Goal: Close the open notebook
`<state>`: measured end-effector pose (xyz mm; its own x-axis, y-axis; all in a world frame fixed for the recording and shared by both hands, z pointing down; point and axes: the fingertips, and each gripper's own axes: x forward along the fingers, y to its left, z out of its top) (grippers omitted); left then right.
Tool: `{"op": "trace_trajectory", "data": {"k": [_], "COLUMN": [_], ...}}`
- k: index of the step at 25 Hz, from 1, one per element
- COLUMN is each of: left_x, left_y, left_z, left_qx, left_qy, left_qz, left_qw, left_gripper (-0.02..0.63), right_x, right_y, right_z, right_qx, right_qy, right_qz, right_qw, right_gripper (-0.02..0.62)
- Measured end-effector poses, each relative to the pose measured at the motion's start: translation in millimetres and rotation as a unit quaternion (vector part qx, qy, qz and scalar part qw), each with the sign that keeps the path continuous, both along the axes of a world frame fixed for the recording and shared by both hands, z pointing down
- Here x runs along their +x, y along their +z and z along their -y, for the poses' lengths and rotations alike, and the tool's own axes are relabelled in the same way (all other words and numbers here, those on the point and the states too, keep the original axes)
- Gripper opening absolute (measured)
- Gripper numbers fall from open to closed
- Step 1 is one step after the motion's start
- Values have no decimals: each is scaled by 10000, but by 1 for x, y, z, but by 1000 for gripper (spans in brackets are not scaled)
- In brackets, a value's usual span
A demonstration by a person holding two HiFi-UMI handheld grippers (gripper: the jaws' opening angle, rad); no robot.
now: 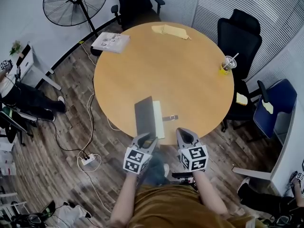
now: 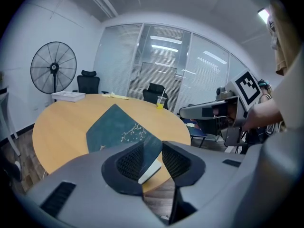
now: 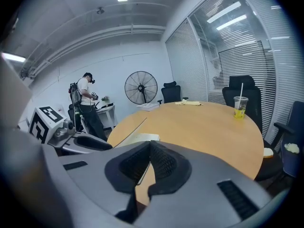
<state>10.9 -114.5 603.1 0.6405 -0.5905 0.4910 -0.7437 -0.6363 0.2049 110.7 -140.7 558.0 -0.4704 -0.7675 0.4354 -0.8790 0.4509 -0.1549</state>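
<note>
The notebook [image 1: 145, 117] lies near the front edge of the round wooden table [image 1: 190, 75]. Its dark cover stands partly raised over the white pages [image 1: 159, 120]. In the left gripper view the teal cover [image 2: 118, 129] bears a pale blossom print, and its near corner passes between the jaws of my left gripper [image 2: 153, 159]. They stand open, with a gap at the right pad. In the head view the left gripper [image 1: 147, 137] sits at the notebook's near edge. My right gripper [image 1: 183, 133] hovers just right of it, off the table's rim, its pads [image 3: 149, 148] together on nothing.
A small silver item [image 1: 171, 118] lies right of the pages. A cup with a straw [image 1: 228, 64], a yellow cloth [image 1: 170, 31] and a paper stack [image 1: 110, 42] sit at the far rim. Black chairs [image 1: 239, 37], a fan [image 1: 75, 4] and a floor power strip [image 1: 88, 160] surround the table.
</note>
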Motion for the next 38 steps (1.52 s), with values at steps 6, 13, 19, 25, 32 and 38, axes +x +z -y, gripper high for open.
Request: {"op": "trace_trajectory", "data": {"k": [6,13,19,25,32,38], "left_x": [4,13,18,26,30,18], "left_y": [8,14,19,31,58,75], "left_z": [1,2,3,3,6,10], "left_qx": [-8,-38,-29,-52,-345,-633], "left_qy": [80,263,365,546,571,339], "left_qz": [26,145,214,388,616,645], "left_qw": [10000,9995,9991,9977,9959,9953], "left_gripper": [141,146,149,153,138,127], "right_x": [4,12,18,16,18,28], "right_y": [8,17,27,34,37,40], "right_z": [1,0,-1,-3,-3,-9], "right_qx": [-95,-225,-350,-447,-448,-495], "right_qy": [63,170,262,263,258,363], "right_qz": [-32,-72,-115,-171,-324,-377], "right_qw": [9999,9996,9990,9985,9981,9974], "right_gripper": [11,11,11,11,11,12]}}
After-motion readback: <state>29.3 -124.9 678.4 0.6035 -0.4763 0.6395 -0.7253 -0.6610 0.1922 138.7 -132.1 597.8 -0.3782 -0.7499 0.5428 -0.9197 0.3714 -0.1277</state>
